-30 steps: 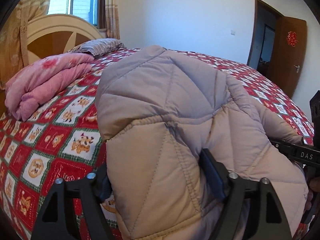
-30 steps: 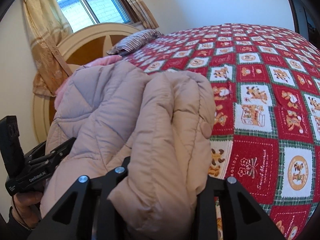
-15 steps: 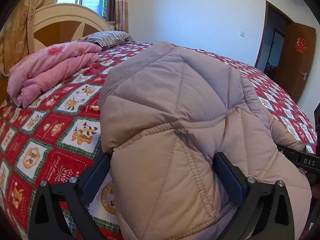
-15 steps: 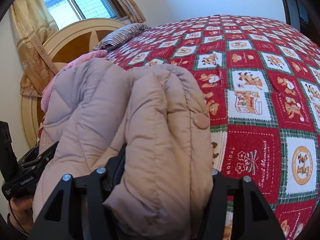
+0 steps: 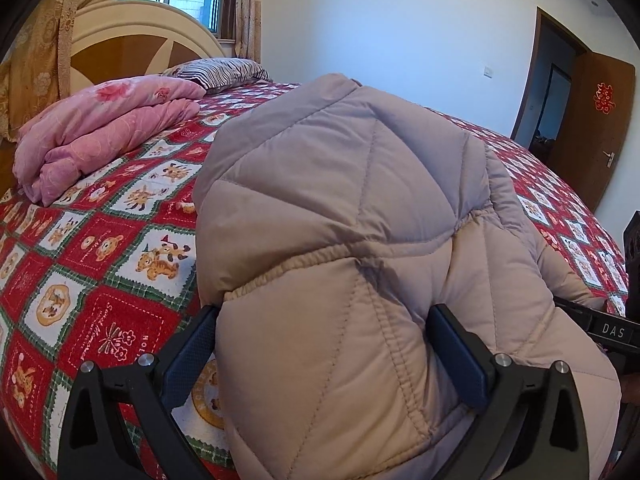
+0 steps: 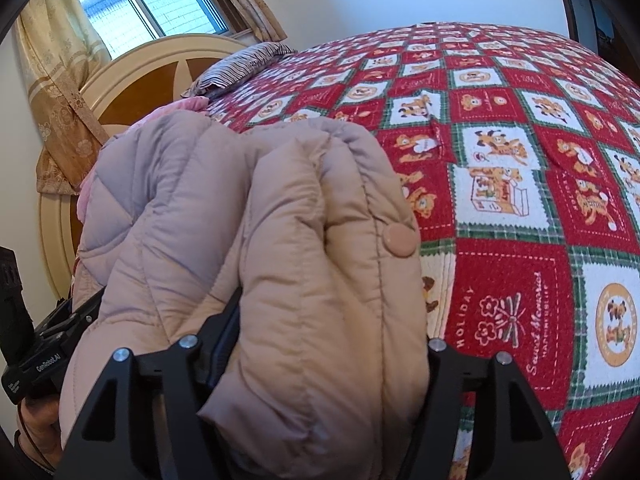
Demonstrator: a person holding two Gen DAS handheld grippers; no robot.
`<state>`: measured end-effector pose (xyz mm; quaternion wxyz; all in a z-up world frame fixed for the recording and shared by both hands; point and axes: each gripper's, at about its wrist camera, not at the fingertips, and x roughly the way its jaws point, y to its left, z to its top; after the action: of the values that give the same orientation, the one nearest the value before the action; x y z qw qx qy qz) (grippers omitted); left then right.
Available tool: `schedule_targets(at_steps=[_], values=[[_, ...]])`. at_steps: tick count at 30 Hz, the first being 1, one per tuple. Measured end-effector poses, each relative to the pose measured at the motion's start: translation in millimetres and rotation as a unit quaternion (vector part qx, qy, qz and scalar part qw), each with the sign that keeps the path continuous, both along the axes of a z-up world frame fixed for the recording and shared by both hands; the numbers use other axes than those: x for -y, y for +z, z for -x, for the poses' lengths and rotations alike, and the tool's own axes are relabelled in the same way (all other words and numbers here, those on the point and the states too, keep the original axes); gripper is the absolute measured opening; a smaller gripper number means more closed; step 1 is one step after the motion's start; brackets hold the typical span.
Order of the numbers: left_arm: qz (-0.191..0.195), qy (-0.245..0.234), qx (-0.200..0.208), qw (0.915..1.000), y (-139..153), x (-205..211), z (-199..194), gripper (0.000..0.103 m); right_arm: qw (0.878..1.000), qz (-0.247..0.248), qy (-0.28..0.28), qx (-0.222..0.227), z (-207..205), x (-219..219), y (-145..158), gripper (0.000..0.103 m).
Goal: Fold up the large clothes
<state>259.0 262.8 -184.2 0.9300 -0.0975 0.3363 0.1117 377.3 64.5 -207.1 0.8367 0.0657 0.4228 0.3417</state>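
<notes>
A beige quilted puffer jacket (image 5: 360,200) lies folded in a thick bundle near the front edge of the bed. My left gripper (image 5: 322,352) is open at its widest. The jacket's near fold bulges between its blue pads (image 5: 460,356) without being squeezed. In the right wrist view the same jacket (image 6: 280,220) shows a round snap button (image 6: 400,240). My right gripper (image 6: 328,348) straddles the other end of the bundle, and its jaws are opening. The puffy fold still fills the gap and hides the right fingertip.
The bed has a red patchwork bedspread (image 5: 100,248). A folded pink quilt (image 5: 100,132) and a striped pillow (image 5: 224,70) lie by the wooden headboard (image 5: 132,40). A brown door (image 5: 596,120) stands open at the far right. A hand (image 6: 36,420) holds the left gripper's handle.
Both pairs of jaws have spread wider around the jacket, and the pinched fabric has puffed back out. The right gripper has sunk slightly with the bundle.
</notes>
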Motion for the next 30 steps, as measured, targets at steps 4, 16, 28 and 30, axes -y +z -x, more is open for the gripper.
schedule_targets(at_steps=[4, 16, 28, 30], values=[[-0.004, 0.004, 0.0, 1.0, 1, 1, 1, 0.102, 1.0, 0.01, -0.003, 0.001, -2, -3, 0, 0.072], [-0.07, 0.057, 0.074, 0.9932, 104, 32, 103, 0.102, 0.996, 0.022, -0.031, 0.082, 60, 30, 87, 0.08], [-0.095, 0.049, 0.144, 0.9838, 162, 68, 195, 0.102, 0.979, -0.026, -0.02, 0.203, 184, 67, 165, 0.095], [-0.096, 0.05, 0.148, 0.983, 165, 70, 197, 0.102, 0.975, -0.024, -0.018, 0.218, 191, 65, 172, 0.095]])
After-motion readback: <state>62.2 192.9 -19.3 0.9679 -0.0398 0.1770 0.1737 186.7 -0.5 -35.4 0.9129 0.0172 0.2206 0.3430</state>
